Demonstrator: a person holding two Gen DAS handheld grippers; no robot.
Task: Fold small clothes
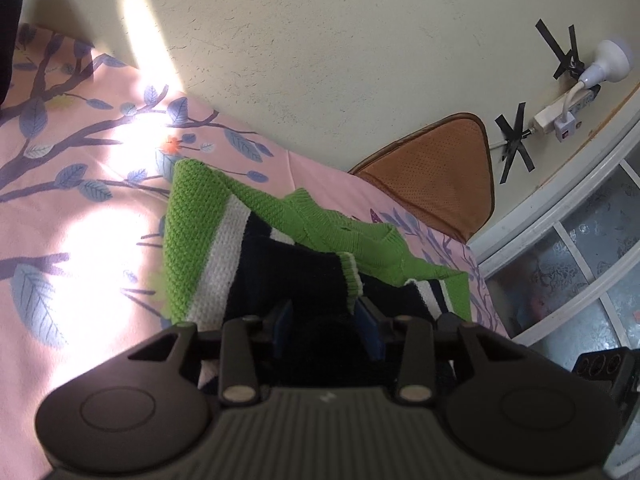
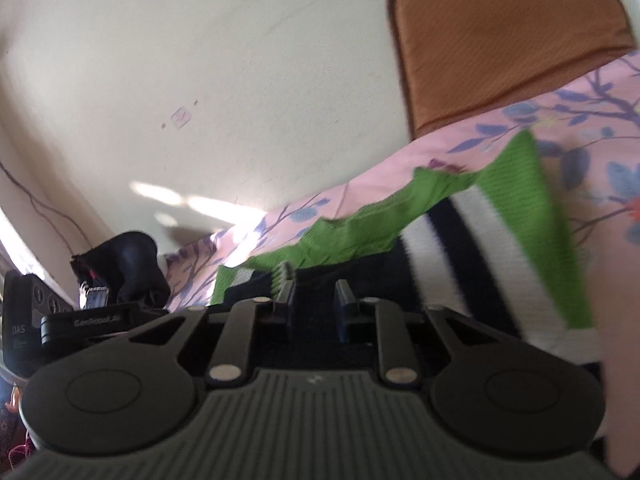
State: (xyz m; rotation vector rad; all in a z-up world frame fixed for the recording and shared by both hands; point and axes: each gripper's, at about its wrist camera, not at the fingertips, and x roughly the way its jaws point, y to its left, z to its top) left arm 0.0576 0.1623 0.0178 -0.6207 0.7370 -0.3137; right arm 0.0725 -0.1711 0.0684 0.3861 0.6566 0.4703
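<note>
Faintly, "DAS" on black device (image 2: 20, 332), sweater (image 2: 500, 240)

Place: a home bedroom.
Bed: pink bedsheet (image 1: 100, 208) printed with blue leaves and branches.
Wall: cream plaster, power strip (image 1: 560, 114) taped up with a white bulb (image 1: 608, 60).
Headboard: brown padded cushion (image 2: 508, 36).
Window: frosted patterned panes (image 1: 568, 264).

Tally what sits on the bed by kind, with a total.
Green, white and navy striped knit sweater: 1
Brown perforated cushion: 1
Total: 2
</note>
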